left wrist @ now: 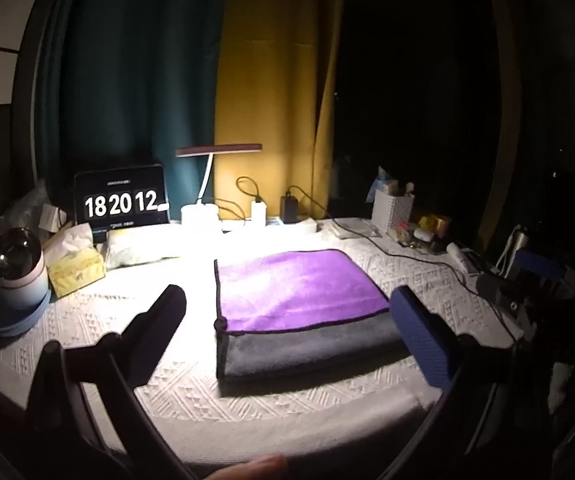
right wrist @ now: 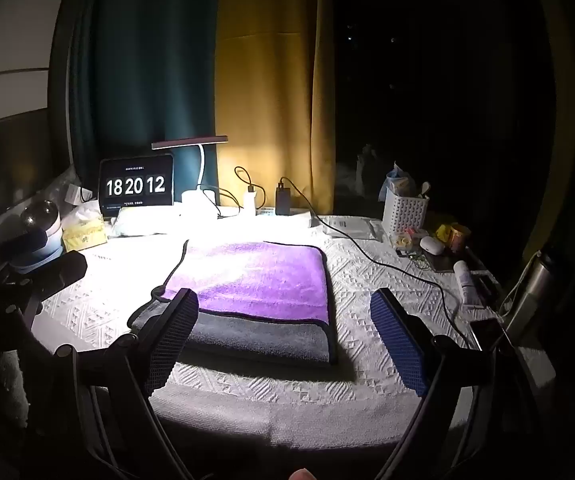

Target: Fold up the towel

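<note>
White patterned cloth covers the tabletop (left wrist: 135, 308) in the left wrist view, where the towel (left wrist: 299, 308) lies folded at the middle, purple layer over a grey strip along its near edge, under a lamp (left wrist: 219, 150) beside a clock (left wrist: 121, 200) reading 18 20 12; the left claw (left wrist: 291, 320) hangs with fingers wide apart, holding nothing. From the right wrist view, the right claw (right wrist: 287, 336) is likewise spread and empty above the towel's near edge.
</note>
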### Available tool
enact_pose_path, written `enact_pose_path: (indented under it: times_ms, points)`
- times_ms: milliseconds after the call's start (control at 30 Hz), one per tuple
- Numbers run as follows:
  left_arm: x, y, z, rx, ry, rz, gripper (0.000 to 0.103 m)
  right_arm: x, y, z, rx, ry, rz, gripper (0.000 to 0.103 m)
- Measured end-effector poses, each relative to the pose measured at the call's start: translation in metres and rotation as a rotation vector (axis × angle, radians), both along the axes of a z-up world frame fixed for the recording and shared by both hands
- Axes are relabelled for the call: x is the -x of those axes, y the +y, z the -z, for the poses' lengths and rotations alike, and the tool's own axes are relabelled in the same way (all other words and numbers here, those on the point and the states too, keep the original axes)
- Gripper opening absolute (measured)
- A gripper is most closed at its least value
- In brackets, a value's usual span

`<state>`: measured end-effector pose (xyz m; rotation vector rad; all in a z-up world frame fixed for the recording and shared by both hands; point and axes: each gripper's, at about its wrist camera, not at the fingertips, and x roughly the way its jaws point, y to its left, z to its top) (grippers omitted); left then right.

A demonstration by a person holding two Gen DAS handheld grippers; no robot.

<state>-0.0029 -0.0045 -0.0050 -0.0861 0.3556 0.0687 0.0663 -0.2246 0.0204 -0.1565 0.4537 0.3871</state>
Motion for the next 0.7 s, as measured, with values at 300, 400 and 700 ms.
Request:
enact_pose_path:
  times_ms: [300,400,700]
  points:
    - [-0.005,0.008,0.001,0.049,0.029,0.002,0.102,-0.001,0.000,-0.001,0.007,0.006,0.001,0.090]
    - [-0.005,0.007,0.001,0.048,0.028,-0.001,0.102,-0.001,-0.002,0.001,0.007,0.007,0.001,0.090]
    - [-0.005,0.009,0.001,0.054,0.034,0.004,0.102,0.000,-0.001,0.004,0.004,0.009,0.001,0.090]
